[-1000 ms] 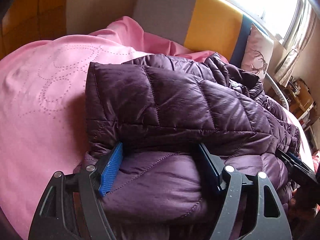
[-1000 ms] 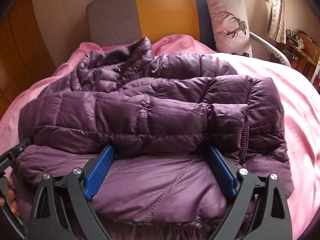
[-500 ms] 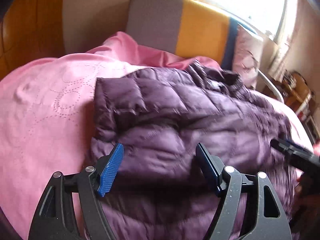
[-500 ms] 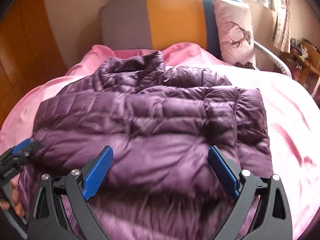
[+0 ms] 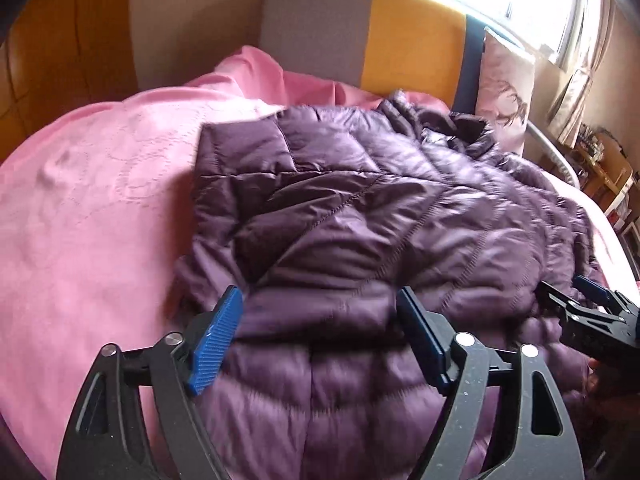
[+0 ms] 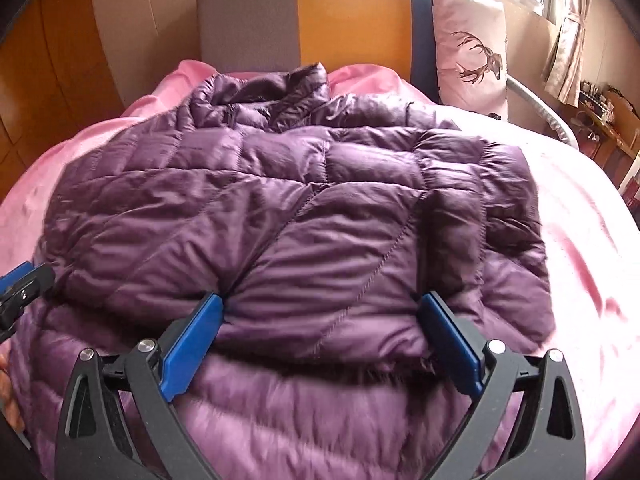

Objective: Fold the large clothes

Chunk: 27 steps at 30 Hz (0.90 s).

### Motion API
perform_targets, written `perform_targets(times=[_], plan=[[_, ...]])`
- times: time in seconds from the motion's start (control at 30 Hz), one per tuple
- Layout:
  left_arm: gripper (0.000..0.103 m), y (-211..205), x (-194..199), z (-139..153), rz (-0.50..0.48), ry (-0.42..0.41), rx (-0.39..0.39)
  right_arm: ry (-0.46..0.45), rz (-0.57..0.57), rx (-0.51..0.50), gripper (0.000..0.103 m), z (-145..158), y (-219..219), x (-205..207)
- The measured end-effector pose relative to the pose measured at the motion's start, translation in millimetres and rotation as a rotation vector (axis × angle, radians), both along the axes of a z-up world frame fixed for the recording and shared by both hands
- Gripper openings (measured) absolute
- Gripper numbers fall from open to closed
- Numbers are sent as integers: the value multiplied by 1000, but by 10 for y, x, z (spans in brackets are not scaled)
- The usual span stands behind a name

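A purple quilted down jacket [image 5: 380, 220] lies folded on a pink bedspread [image 5: 92, 208], its collar toward the headboard. It also fills the right wrist view [image 6: 304, 224]. My left gripper [image 5: 320, 332] is open, its blue pads above the jacket's near left part. My right gripper [image 6: 332, 336] is open over the jacket's near fold, holding nothing. The right gripper's tip also shows in the left wrist view [image 5: 584, 312], and the left gripper's tip in the right wrist view [image 6: 20, 288].
A grey, yellow and blue headboard [image 6: 344, 28] stands behind the bed. A pale pillow with a deer print [image 6: 468, 48] leans against it. Wooden panelling [image 5: 52, 48] is at the left. A window with curtains [image 5: 560, 8] and cluttered shelves [image 6: 604, 108] are at the right.
Both grippers have lifted up and back from the jacket. The jacket's raised near fold has dropped and now lies flatter on the bed.
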State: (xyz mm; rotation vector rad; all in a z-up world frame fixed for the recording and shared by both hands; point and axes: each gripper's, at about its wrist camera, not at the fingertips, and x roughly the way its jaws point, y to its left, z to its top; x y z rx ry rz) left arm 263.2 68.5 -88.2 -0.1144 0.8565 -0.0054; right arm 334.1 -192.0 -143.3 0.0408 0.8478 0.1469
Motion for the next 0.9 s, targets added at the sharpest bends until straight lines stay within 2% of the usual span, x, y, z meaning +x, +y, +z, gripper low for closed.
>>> perform_targets(times=[0.13, 0.37, 0.9], plan=[[84, 55, -405, 165, 11, -65, -13, -4, 17, 50, 101, 90, -67, -308], [84, 133, -863, 213, 20, -98, 11, 57, -5, 91, 101, -73, -134, -775], [84, 301, -1493, 21, 8, -47, 9, 57, -22, 114, 101, -88, -345, -1472]])
